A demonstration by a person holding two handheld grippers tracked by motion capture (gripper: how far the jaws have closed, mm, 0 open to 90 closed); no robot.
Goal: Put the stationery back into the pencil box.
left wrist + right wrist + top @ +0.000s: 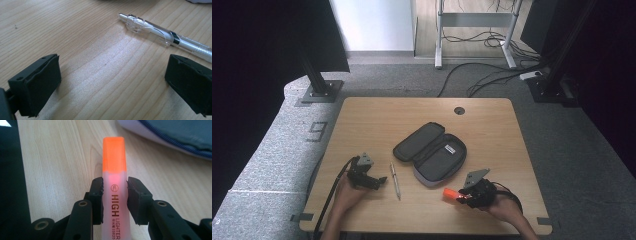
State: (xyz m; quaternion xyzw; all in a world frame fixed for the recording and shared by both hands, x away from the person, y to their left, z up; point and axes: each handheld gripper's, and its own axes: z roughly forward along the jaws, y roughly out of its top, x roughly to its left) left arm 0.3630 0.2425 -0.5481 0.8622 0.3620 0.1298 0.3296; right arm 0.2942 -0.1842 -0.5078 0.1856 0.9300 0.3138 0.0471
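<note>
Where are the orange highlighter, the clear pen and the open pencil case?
orange highlighter [114, 152], right gripper view, on its orange cap.
clear pen [160, 35], left gripper view, on its clear barrel.
open pencil case [439, 159], high view, on its inner right half.

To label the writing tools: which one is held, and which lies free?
The orange highlighter is clamped in the right tongs. The clear pen lies free on the table.

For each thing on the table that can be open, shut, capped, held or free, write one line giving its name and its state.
Pencil case: unzipped, lying open flat.
Highlighter: orange cap on, held between the right claw's jaws.
Pen: lying free on the table.
Left claw: open, holding nothing, beside the pen.
Right claw: shut on the highlighter.
</note>
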